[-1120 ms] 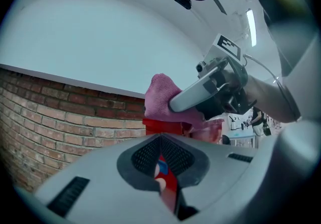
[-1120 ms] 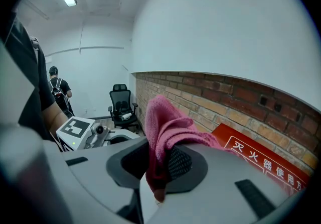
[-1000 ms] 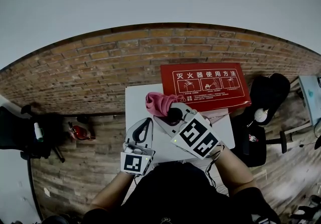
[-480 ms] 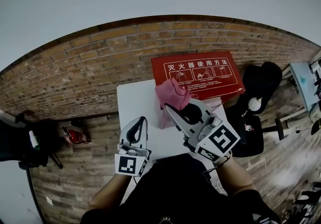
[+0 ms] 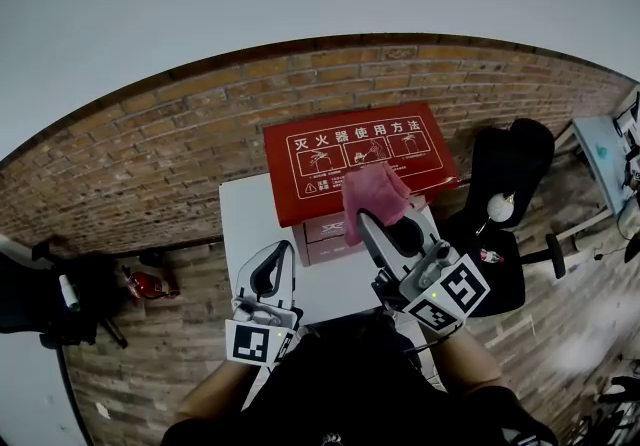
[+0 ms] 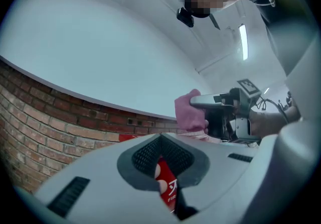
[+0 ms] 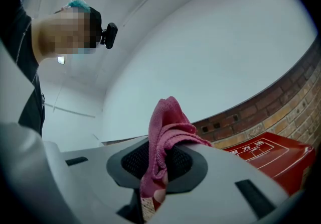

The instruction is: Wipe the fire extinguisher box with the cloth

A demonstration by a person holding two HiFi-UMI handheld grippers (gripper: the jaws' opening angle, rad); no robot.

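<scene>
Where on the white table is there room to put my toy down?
Two bare spots: the table strip left of the box, and the near patch between the left gripper and the right gripper. The far right is crowded: there the right gripper holds the cloth at the box.

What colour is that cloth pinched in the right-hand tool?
Pink, with a knitted-looking weave; the cloth shows best in the right gripper view.
</scene>
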